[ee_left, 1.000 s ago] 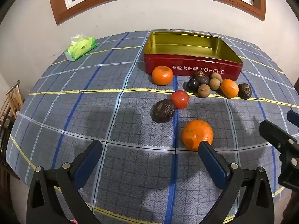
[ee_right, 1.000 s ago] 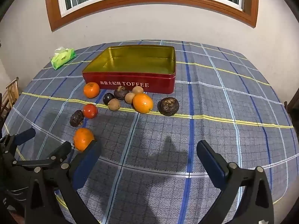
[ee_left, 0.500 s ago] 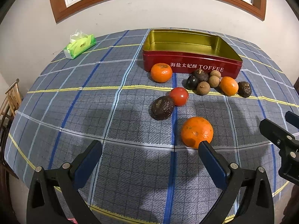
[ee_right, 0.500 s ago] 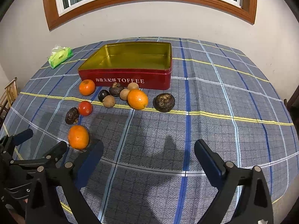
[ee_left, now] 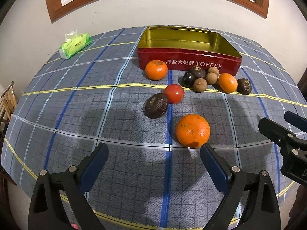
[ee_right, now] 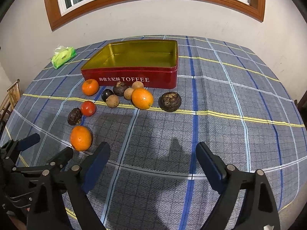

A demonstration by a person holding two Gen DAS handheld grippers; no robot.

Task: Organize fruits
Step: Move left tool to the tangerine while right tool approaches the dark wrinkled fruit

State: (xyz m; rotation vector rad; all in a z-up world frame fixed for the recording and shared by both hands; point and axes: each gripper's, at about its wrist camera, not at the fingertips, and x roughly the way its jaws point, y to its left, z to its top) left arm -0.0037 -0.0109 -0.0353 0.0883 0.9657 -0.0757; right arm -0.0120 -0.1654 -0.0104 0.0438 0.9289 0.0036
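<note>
An empty red TOFFEE tin with a gold inside stands at the back of the checked tablecloth. Fruits lie in front of it: a near orange, a dark wrinkled fruit, a red tomato, a far orange, a cluster of small brown and dark fruits, another orange and a dark fruit. My left gripper is open and empty, its right finger just in front of the near orange. My right gripper is open and empty above bare cloth.
A green tissue pack lies at the back left near the wall. A wooden chair stands off the table's left edge. The right gripper shows at the right of the left wrist view.
Both grippers have moved slightly forward towards the fruits and the tin. Both stay open. No fruit has moved.
</note>
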